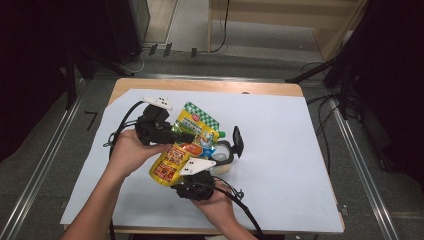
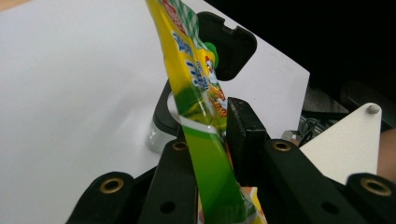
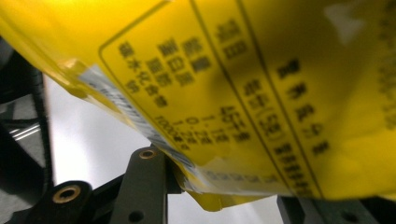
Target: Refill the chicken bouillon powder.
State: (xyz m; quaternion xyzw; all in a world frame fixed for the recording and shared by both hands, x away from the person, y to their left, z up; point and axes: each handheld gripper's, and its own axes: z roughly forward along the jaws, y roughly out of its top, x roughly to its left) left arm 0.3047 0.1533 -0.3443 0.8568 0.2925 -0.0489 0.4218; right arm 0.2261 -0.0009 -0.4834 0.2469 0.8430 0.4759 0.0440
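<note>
Holding a yellow and green snack pouch (image 1: 187, 142) between both tools above the white sheet (image 1: 280, 150), the person appears to be in the middle of carrying or placing it, probably toward the black-lidded clear container (image 1: 226, 155) that sits just behind and to the right of the pouch. The left gripper (image 1: 172, 134) has its jaws pinching the pouch across its green side edge; in the left gripper view the foil (image 2: 205, 154) runs upright between the two black jaws, which press it from both sides. The right gripper (image 1: 196, 172) meets the pouch at its lower yellow end; in the right gripper view the printed back of the pouch (image 3: 261, 93) lies over the jaws, one on each side of its bottom seam, but whether they squeeze it or merely support it I cannot tell. The container's lid (image 2: 226, 44) stands flipped open. My guess is the next move calls for steering the pouch's lower end over the container mouth, keeping the left pinch firm while the right tool guides it.
</note>
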